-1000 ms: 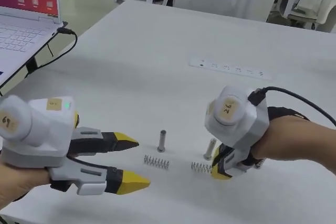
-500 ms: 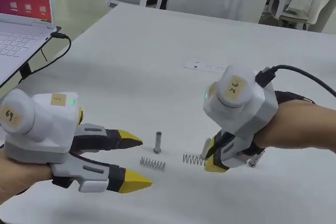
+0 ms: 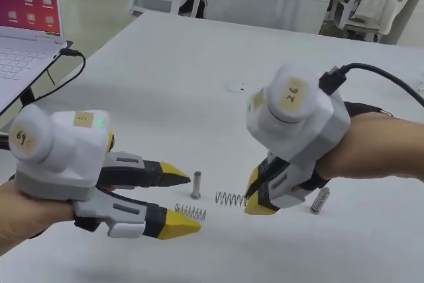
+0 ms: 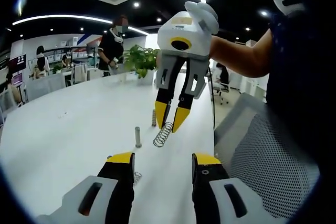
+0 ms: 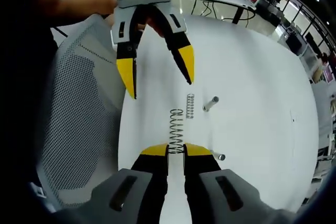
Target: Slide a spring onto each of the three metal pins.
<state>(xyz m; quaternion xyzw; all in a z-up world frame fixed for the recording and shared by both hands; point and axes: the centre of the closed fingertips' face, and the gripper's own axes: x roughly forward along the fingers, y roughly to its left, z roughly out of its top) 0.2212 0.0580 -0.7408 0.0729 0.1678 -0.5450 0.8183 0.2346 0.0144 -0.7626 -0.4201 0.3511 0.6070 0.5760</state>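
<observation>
My right gripper (image 3: 255,198) (image 5: 176,150) is shut on one end of a spring (image 3: 229,198) (image 5: 176,128), which sticks out towards a bare upright metal pin (image 3: 196,185) (image 4: 138,136). In the left gripper view that spring (image 4: 163,135) hangs from the right gripper (image 4: 170,121) above the table. A second spring (image 3: 191,212) (image 5: 190,105) lies flat near the bare pin (image 5: 210,103). My left gripper (image 3: 179,200) (image 4: 163,158) is open, its jaws on either side of the lying spring (image 4: 137,177). Right of the right gripper stands a pin wearing a spring (image 3: 320,199).
An open laptop (image 3: 26,28) with its cable (image 3: 69,54) stands at the far left on the white table (image 3: 172,71). A white power strip (image 3: 242,87) lies behind the right gripper. Chairs (image 3: 252,1) and desks stand beyond the far edge.
My right gripper has carried its spring to the left, closer to the bare pin. The left gripper has stayed open near the lying spring. The head camera has shifted.
</observation>
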